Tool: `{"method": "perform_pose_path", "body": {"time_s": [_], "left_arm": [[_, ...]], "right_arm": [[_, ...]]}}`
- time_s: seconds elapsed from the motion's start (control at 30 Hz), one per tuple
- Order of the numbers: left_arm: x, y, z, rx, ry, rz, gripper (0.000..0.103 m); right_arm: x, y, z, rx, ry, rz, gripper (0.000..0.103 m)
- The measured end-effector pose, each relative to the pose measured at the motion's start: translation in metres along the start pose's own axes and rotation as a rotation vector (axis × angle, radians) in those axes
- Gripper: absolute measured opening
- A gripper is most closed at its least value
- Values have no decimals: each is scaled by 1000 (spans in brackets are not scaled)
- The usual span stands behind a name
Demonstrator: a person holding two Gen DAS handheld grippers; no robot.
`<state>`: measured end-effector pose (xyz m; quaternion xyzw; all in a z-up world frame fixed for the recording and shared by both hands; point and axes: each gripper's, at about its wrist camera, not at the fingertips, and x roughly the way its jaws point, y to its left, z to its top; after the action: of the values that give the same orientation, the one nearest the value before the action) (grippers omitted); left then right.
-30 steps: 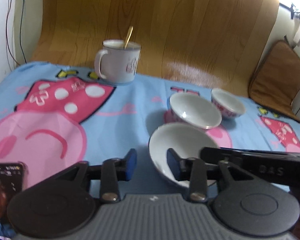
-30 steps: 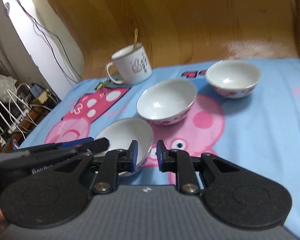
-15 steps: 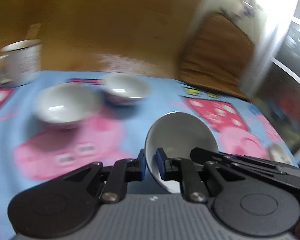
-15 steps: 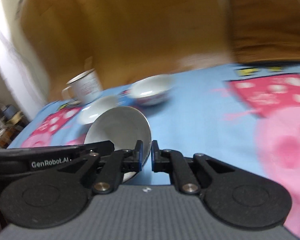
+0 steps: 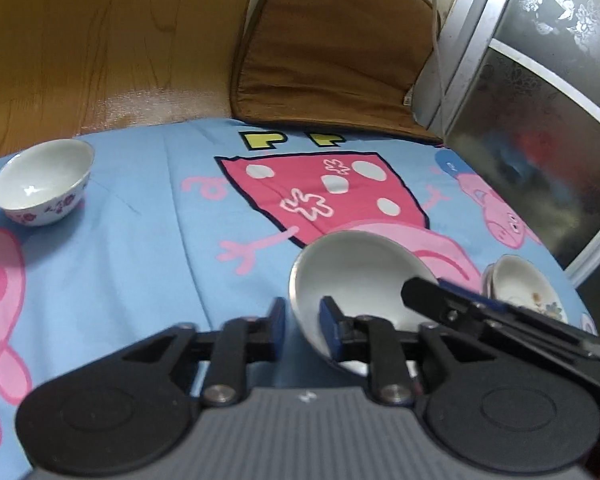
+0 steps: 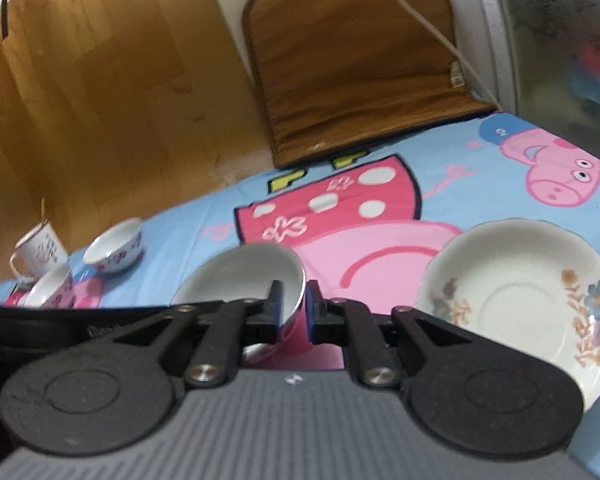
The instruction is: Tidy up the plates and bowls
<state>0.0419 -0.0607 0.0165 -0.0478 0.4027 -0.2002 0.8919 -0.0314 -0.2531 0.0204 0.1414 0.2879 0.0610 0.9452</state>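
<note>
We have both claws astride opposite rims of the white bowl (image 5: 356, 268), left gripper (image 5: 302, 330) and right gripper (image 6: 291, 307) both opening with pads clear of it, apparently setting it on the bedsheet (image 5: 140, 240) beside the floral plate (image 6: 520, 300) for sorting.

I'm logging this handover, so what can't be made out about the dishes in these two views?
- White bowl: its base is hidden by both grippers, so resting or lifted is unclear.
- Floral plate: left wrist view, the right gripper covers it; a stack underneath can't be confirmed.
- Mug: right wrist view, small and blurred; its print is unreadable.
- Patterned bowl near the mug: partly behind the left gripper's body.
</note>
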Motion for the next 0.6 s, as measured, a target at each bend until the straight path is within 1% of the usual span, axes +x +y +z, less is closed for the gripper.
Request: {"method": "perform_pose_path", "body": {"time_s": [0.03, 0.07, 0.1, 0.17, 0.2, 0.3, 0.37, 0.43, 0.5, 0.6], "left_arm": [[-5, 2, 0, 5, -12, 2, 32], [-11, 4, 0, 8, -29, 7, 32], [-17, 8, 1, 8, -45, 16, 33], [-32, 19, -1, -2, -91, 18, 38], [-38, 24, -2, -8, -115, 28, 37], [-59, 44, -11, 6, -204, 120, 36], [-70, 61, -18, 1, -247, 160, 36], [-76, 77, -23, -9, -279, 200, 36], [-79, 93, -27, -33, -294, 240, 35], [-77, 115, -31, -98, -284, 245, 33]], "right_arm": [[-1, 1, 0, -4, -22, -8, 45], [-4, 3, 0, -9, -49, -20, 47], [-7, 4, -1, -14, -73, -28, 47], [-12, 6, 0, -16, -114, -31, 47], [-15, 8, 0, -16, -137, -25, 47], [-20, 21, -2, -57, -194, -1, 47], [-22, 37, -5, -107, -220, 24, 47], [-22, 53, -10, -154, -227, 66, 46], [-15, 71, -18, -208, -205, 108, 45], [-2, 92, -27, -253, -147, 154, 44]]}}
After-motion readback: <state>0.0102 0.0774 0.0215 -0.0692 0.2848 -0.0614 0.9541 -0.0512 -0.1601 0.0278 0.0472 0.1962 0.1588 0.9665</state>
